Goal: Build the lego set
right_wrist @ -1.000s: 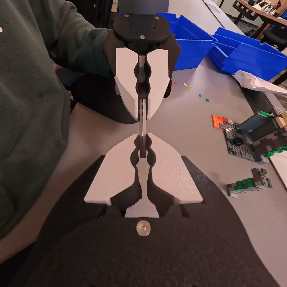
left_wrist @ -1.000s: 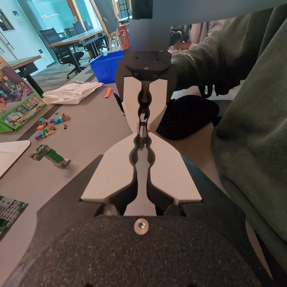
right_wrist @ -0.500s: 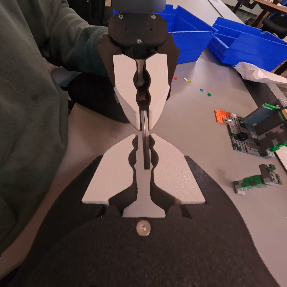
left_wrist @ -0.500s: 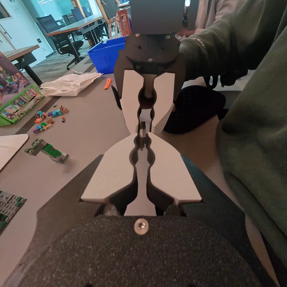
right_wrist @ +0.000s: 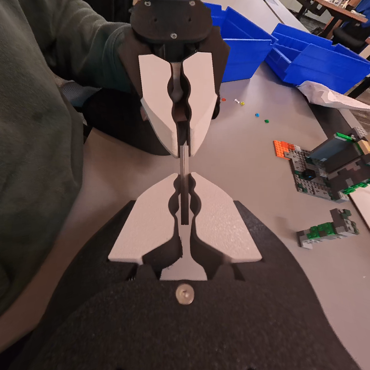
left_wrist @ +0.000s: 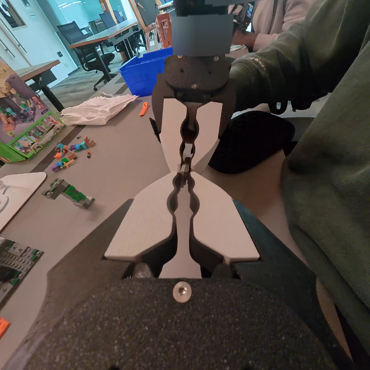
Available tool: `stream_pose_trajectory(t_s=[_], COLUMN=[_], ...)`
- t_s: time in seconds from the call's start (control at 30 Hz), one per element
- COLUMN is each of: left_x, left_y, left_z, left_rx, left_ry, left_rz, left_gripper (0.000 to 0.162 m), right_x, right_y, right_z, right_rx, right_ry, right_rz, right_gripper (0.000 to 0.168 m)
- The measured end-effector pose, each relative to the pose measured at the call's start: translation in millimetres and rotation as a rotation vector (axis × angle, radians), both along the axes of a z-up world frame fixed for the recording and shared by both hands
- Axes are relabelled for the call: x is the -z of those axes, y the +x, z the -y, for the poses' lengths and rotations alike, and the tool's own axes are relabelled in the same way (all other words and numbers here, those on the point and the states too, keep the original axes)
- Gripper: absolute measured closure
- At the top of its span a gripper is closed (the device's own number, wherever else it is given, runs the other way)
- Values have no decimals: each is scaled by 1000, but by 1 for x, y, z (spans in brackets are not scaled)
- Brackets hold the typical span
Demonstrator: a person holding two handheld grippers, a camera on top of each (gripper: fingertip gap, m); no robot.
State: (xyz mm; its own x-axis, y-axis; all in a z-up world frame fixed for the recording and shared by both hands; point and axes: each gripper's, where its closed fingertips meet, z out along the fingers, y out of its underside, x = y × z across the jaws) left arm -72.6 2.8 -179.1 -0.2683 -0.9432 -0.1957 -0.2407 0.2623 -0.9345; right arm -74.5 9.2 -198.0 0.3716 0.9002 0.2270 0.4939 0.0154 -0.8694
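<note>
My two grippers meet tip to tip above the grey table [left_wrist: 120, 160]. A thin dark grey lego plate [right_wrist: 184, 200], seen edge-on, runs between them. My right gripper [right_wrist: 184, 176] is shut on its near part, which reaches deep between the white fingers [right_wrist: 218, 224]. My left gripper [left_wrist: 183, 177] is shut on the plate's other end [left_wrist: 185, 167]; it shows across from me in the right wrist view [right_wrist: 183, 154]. The right gripper shows across from me in the left wrist view [left_wrist: 185, 166].
A partly built lego model [right_wrist: 328, 176] and a small green-grey sub-assembly [right_wrist: 328, 230] lie right of the right gripper. Blue bins [right_wrist: 300, 52], loose pieces [left_wrist: 70, 152], the set's box [left_wrist: 22, 124], a crumpled paper bag [left_wrist: 96, 110] and a person's green sleeve [left_wrist: 320, 180] surround the grippers. Both grippers' tips are roughly 20 centimeters from the small green-grey sub-assembly [right_wrist: 328, 230]. My left wrist view [left_wrist: 71, 189] looks at it from another angle.
The two grippers have come closer together. The plate now sits deeper between the right gripper's fingers, which opened a little and closed on it again.
</note>
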Motion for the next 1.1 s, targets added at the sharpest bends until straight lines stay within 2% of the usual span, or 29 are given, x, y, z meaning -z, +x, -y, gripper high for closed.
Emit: stream_pose_trajectory(t_s=[0.2, 0.27, 0.37, 0.47, 0.97, 1.1], left_x=[10, 14, 14, 15, 18, 12], left_y=[1, 4, 4, 4, 4, -1], left_z=[3, 4, 4, 7, 3, -7], left_rx=[2, 5, 14, 23, 11, -3], left_ry=[35, 65, 68, 103, 42, -28], left_rz=[-62, -82, -96, -104, -88, -65], left_gripper=[156, 156, 155, 156, 156, 156], right_x=[7, 6, 7, 8, 12, 14], right_y=[-3, -7, -6, -5, -5, 7], right_z=[-1, 0, 0, 2, -2, -4], right_rx=[15, 8, 0, -1, 23, 63], right_ry=[14, 19, 43, 45, 49, 7], right_rz=[24, 23, 74, 102, 98, 76], right_gripper=[161, 154, 162, 162, 162, 150])
